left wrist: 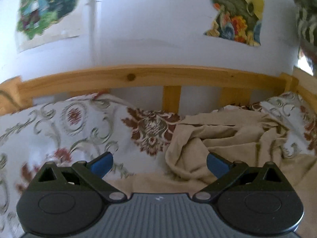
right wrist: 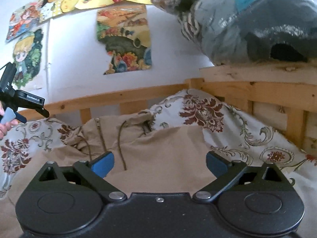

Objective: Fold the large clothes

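- My jaws on both the left gripper (left wrist: 159,163) and right gripper (right wrist: 160,163) gape wide, holding nothing.
- One beige jacket (right wrist: 158,148) lies crumpled on one bed (right wrist: 247,130).

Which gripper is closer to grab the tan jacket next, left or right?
Probably the right gripper: it is open with the tan jacket spread directly between its fingers. The left gripper, also open, faces mostly floral bedding, with the jacket off to its right.
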A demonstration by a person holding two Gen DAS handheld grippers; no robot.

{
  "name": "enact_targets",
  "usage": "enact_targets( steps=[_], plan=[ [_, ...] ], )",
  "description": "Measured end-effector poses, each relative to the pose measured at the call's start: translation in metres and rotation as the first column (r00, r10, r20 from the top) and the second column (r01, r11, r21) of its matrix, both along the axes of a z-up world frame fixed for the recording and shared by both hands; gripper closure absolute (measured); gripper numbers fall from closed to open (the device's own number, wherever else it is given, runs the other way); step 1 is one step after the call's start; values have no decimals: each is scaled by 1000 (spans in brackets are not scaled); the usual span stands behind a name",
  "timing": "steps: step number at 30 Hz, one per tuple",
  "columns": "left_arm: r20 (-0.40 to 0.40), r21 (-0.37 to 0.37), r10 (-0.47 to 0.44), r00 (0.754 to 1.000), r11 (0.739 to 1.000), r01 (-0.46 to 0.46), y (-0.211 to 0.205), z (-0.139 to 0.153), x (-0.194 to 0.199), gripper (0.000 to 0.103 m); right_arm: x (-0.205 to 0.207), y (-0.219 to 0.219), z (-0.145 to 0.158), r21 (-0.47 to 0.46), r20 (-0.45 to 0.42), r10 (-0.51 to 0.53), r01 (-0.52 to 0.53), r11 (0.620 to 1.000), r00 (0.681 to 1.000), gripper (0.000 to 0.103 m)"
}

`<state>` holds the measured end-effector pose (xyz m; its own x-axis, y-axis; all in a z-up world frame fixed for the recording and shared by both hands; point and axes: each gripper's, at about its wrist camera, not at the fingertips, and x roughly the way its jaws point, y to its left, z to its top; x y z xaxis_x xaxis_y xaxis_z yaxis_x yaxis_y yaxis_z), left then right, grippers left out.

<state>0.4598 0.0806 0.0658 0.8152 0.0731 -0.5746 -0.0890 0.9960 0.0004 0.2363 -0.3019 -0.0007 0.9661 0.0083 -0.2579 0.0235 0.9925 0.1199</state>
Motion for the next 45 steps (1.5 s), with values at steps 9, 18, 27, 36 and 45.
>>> enact_targets(
  steps=[9, 18, 27, 36, 45],
  plan=[
    [35, 84, -38, 999, 996, 35, -24, -47, 74, 22, 31, -6, -1, -12, -64, -26, 25, 1000, 998, 35],
    [-61, -2, -116, 991, 993, 116, -10, -74, 109, 42, 199, 28, 52, -173, -169, 115, -144, 974, 979, 35],
    [-18, -49, -77, 997, 996, 76, 2, -74, 108, 95, 352, 49, 40, -62, -355, 152, -186, 981, 922, 43],
    [269, -185, 115, 956, 981, -66, 23, -55, 52, 96, 290, 69, 39, -257, -64, 80, -94, 962, 995, 99],
    [329, -35, -72, 942, 996, 88, 12, -78, -3, 96, 253, 31, 13, -35, -71, 2, -5, 999, 997, 99]
  ],
)
